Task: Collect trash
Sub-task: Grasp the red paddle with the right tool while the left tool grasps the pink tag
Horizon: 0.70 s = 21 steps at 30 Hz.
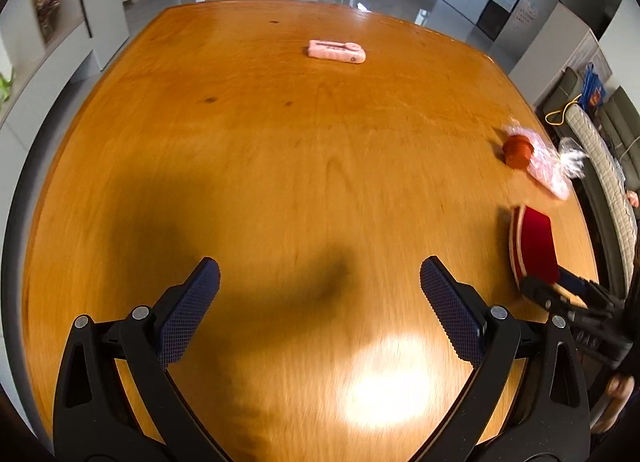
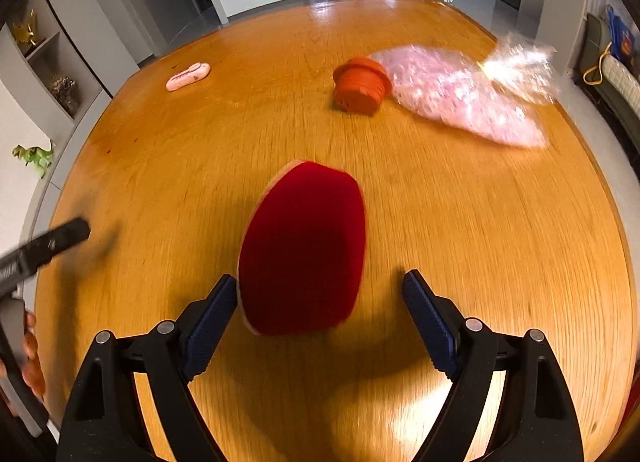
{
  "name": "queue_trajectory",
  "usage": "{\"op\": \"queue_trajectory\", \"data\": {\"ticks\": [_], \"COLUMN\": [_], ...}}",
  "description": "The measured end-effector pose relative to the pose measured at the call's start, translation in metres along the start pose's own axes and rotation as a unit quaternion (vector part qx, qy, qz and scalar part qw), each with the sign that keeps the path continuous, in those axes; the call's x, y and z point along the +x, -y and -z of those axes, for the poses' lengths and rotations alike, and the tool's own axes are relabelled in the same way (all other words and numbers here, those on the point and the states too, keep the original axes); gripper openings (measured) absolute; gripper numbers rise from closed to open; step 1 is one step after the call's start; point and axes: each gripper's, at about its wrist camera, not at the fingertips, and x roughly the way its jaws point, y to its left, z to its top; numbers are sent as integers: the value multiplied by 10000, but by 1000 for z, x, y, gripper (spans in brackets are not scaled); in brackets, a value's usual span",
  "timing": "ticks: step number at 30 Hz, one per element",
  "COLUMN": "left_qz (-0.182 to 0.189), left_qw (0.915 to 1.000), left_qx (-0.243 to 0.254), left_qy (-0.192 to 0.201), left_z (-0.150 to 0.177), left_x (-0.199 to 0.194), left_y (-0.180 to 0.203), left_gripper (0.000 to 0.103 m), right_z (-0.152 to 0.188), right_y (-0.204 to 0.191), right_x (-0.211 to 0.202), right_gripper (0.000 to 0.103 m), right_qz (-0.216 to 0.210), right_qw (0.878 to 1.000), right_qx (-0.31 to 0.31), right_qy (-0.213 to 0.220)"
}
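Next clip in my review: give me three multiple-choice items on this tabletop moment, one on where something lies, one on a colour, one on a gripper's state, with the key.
1. Where is the orange pot relative to the pink plastic bag?
A. Right beside it, at the bag's left end in the right wrist view
B. Inside the left gripper
C. On the floor

2. What colour is the flat packet lying far out on the wooden table?
A. Green
B. Pink
C. Black

3. How does the left gripper stand?
A. Shut on the bag
B. Shut on the pot
C. Open, nothing between its fingers

Key: 1 A, the pot lies against the bag's end; 2 B, the packet is pale pink; 3 C, only bare table shows between the spread fingers.
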Motion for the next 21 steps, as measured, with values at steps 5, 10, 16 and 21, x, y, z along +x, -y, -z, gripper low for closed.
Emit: {"op": "queue_trajectory", "data": {"ticks": [5, 10, 16, 21], "left_qz": [49, 40, 133, -27], "left_qw": [9992, 9975, 9985, 9862], "left_qx": [-402, -706, 447, 1546], "left_qy": [-66, -21, -299, -588], "left_z": [-55, -117, -174, -199], "left_x": [31, 65, 99, 122], "left_y": [-1, 6, 21, 24], "left_gripper": [97, 97, 97, 97], "right_z": [-18, -21, -22, -23], "right_y": [-12, -10, -5, 0], "right_x": [12, 14, 11, 10], "right_gripper": [66, 63, 63, 63], "right_qz": [214, 137, 49, 15], "right_qw": [9990, 9983, 9978, 9974], "right_qx": [-371, -520, -637, -673], "right_qy": [155, 203, 191, 271]}}
